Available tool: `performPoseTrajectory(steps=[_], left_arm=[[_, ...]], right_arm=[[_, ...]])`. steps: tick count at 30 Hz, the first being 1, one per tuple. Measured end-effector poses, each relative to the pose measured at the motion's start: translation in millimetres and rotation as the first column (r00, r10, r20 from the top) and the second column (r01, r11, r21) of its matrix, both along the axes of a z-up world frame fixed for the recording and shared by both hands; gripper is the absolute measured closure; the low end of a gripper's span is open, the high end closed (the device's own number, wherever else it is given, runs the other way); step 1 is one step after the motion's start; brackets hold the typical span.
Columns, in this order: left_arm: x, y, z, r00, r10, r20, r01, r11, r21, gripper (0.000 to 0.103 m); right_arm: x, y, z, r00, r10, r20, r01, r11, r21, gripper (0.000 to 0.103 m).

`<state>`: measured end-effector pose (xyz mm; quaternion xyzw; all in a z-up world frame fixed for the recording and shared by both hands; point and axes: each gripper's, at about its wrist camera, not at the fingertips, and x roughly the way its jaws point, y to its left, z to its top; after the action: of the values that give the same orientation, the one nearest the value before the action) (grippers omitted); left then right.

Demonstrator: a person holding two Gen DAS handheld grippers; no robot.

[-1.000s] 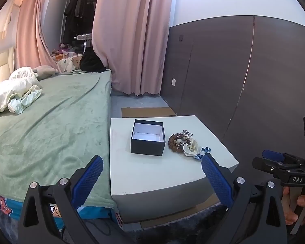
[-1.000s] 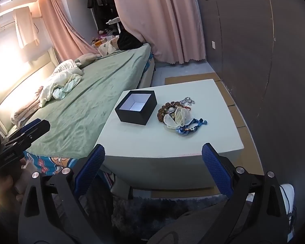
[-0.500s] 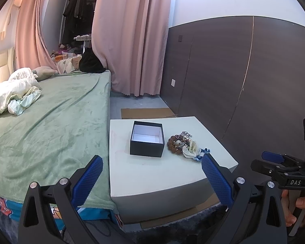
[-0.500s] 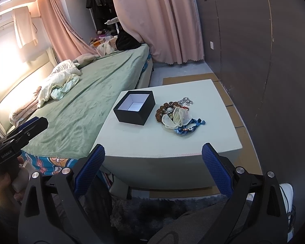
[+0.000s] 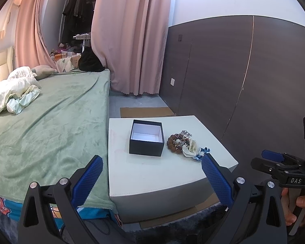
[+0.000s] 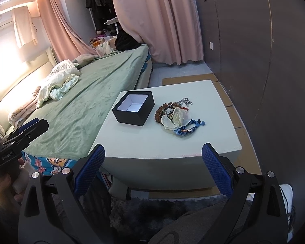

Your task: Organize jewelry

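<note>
At far left: a bed (image 5: 50, 122) under a green blanket (image 6: 95, 93), with rumpled pale bedding (image 5: 12, 93) near the headboard. Behind it, pink curtains (image 5: 130, 36) and dark clothes (image 5: 77, 2) hanging. Right of the bed, touching its edge or just beside it, cannot tell which: a low white desk (image 5: 152, 172). On the desk's left half, a black box (image 5: 146, 140), lid off, white inside, nothing seen in it. Just beside the box on its right, not touching: the jewelry (image 5: 180, 141) in one small heap, with a brown bead bracelet (image 6: 162, 110), a silver chain (image 6: 185, 101) at the far edge, a cream ribbon (image 6: 175, 119) on top, a blue cord (image 6: 190, 127) at the near edge. Farther right, a dark panelled wall (image 5: 233, 71), with cardboard (image 6: 231, 109) flat on the floor along it.

Left gripper (image 5: 151, 174) held short of the desk's near edge, jaws spread wide, nothing between them. Right gripper (image 6: 152, 168) likewise short of the desk and well apart from the heap, jaws wide apart, holding nothing. A hand (image 5: 303, 207) seen on the right gripper's handle at the left camera's right edge.
</note>
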<state>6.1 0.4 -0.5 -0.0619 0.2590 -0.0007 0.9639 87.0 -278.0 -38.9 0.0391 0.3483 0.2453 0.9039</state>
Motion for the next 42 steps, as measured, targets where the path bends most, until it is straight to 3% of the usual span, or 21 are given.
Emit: performPoseTrajectory(steps=[26,42], left_arm=[[3,-1,-4,1.0,-0.009,-0.008,0.009,1.0,-0.005,0.009],[16,-10,-13,0.999,-0.048,-0.02,0.047,0.999,-0.023,0.009]], right_arm=[[6,-4,0,1.0,-0.007,-0.003,0.007,1.0,0.0,0.007],[17,-23,-12,0.998,-0.035,-0.055,0.037,0.999,0.037,0.007]])
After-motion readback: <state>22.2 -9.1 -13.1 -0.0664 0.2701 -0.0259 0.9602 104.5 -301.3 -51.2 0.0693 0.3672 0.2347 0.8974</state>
